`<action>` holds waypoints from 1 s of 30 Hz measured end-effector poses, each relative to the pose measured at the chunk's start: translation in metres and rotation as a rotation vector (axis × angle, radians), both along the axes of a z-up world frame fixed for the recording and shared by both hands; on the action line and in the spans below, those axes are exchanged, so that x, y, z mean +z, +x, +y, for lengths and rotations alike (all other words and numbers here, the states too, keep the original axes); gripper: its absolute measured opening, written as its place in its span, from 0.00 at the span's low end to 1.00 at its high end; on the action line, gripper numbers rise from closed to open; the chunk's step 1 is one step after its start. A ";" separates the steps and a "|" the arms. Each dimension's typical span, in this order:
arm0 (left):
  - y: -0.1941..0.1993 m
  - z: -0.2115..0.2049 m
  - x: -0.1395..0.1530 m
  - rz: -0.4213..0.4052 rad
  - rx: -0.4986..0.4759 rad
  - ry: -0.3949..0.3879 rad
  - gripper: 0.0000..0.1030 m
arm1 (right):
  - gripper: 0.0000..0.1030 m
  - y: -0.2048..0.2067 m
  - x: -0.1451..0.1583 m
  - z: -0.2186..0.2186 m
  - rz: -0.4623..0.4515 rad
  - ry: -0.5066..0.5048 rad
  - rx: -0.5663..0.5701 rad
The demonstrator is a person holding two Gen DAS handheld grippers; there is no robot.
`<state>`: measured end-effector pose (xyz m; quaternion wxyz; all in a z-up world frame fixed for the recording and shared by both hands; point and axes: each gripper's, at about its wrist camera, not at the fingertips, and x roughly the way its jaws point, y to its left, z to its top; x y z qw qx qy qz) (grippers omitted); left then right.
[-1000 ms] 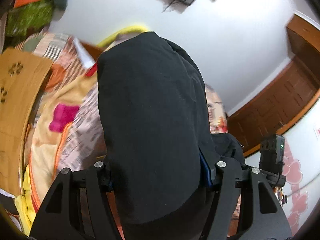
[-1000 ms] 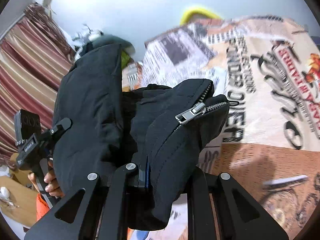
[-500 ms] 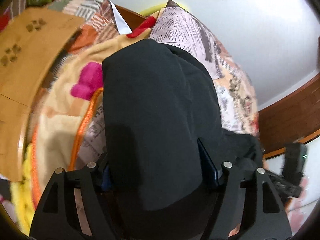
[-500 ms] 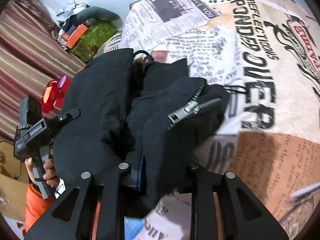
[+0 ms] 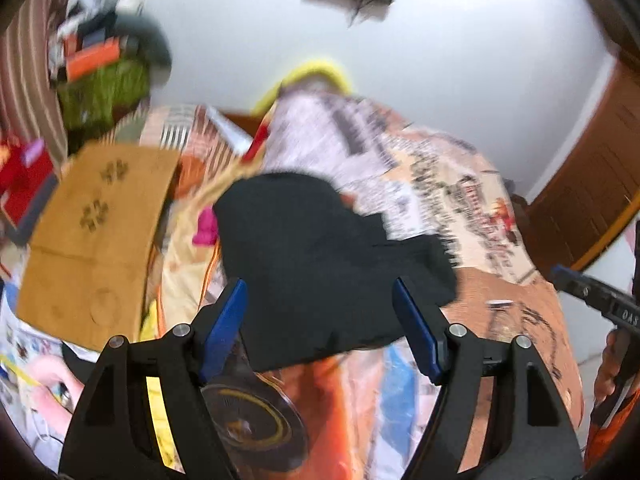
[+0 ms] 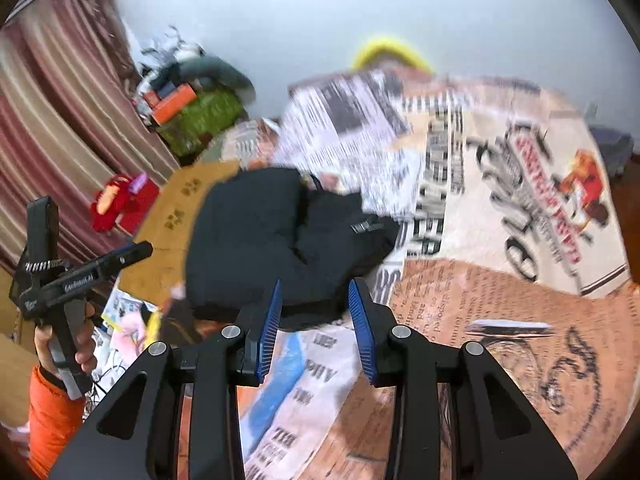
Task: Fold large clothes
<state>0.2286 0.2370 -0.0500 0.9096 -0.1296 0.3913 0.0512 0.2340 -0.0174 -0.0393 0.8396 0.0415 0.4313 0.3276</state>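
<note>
The black jacket (image 6: 280, 240) lies bundled on the bed (image 6: 500, 320), near its left edge, folded over on itself with a zipper pull showing on top. It is free of both tools. The left gripper (image 5: 320, 320) hangs above it with blue pads (image 5: 224, 324) spread wide and nothing between them. The right gripper (image 6: 314, 320) has a narrower gap that is opening, and its pads (image 6: 270, 332) are clear of the cloth too.

To my eye the bundle looks puffy and loose. The thick fabric could spring back and the top layer slide open, since nothing presses it flat. It also sits close to the bed's edge beside the cardboard (image 5: 92, 240), so a careless brush from either tool might push it off or unroll it. The pictures are blurred, so how neat the fold is I cannot tell.

As for containers, the only likely one is that brown cardboard piece with paw prints. It seems to be a box, but its inside is not visible. Further back, a heap of things (image 6: 188, 108) sits against the curtain (image 6: 60, 120). I cannot make out whether any of it is in a bin.
</note>
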 end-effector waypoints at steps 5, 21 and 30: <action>-0.059 -0.042 0.070 -0.177 -0.019 0.077 0.71 | 0.30 -0.066 0.067 -0.011 -0.216 0.051 0.020; -0.248 -0.155 0.136 -0.646 0.074 0.316 0.73 | 0.47 -0.229 0.125 -0.038 -0.701 0.156 -0.058; -0.266 -0.161 0.125 -0.684 0.135 0.321 0.99 | 0.94 -0.240 0.122 -0.035 -0.769 0.147 -0.143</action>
